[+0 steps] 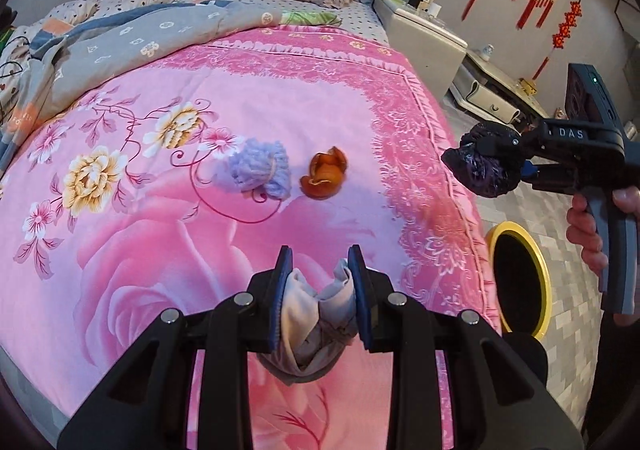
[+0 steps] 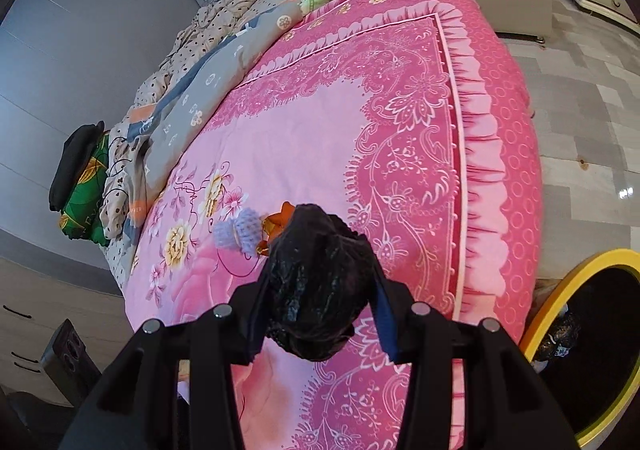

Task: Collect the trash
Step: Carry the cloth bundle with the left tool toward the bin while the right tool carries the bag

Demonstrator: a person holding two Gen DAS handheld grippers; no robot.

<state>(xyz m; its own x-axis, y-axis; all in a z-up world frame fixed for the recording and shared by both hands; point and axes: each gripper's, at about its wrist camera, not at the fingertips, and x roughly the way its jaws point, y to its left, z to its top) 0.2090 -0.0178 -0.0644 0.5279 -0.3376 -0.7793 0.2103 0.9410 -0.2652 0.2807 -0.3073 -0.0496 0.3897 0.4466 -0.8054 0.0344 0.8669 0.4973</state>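
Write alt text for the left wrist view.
The left gripper clamps a crumpled pale grey cloth wad above a pink floral bedspread, where a lavender yarn ball and an orange peel lie. At right, the right gripper holds a crumpled black plastic bag above a yellow-rimmed black bin on the floor.
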